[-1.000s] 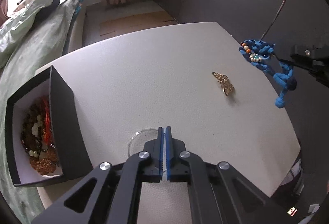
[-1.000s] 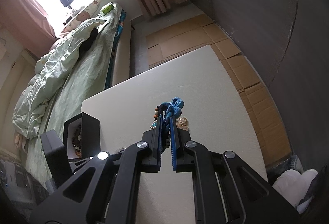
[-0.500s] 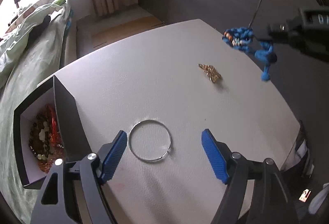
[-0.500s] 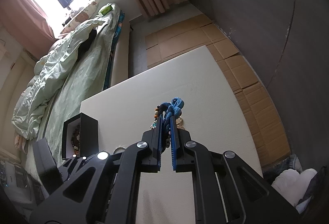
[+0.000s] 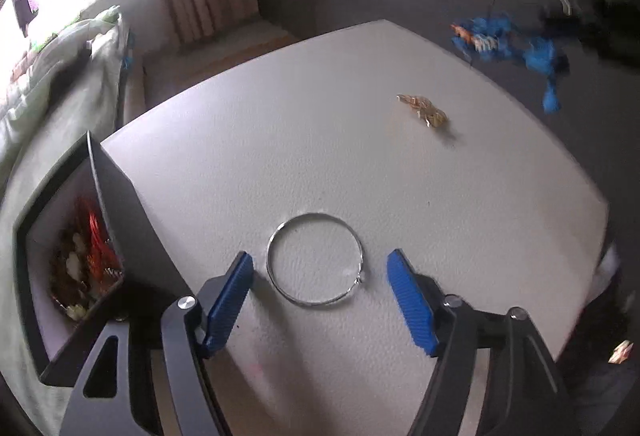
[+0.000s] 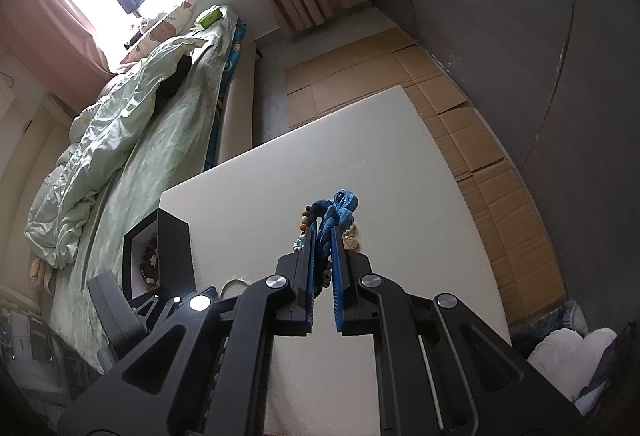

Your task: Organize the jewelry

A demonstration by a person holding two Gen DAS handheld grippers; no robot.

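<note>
- Box (image 5: pixel 132 211): one, black, at the table's (image 5: pixel 304 139) left edge, open; beads and red pieces already inside, so the sorting appears partly done.
- Left gripper (image 5: pixel 320 276): fingers wide apart, flanking the bangle, holding nothing.
- Bangle (image 5: pixel 315 259): one, silver, flat on the table, yet to be stored.
- Gold piece (image 5: pixel 425 110): one, loose on the table, right of centre, yet to be stored.
- Right gripper (image 6: pixel 322 242): clamped on one blue cord bracelet (image 6: pixel 338 205), held above the table.
</note>
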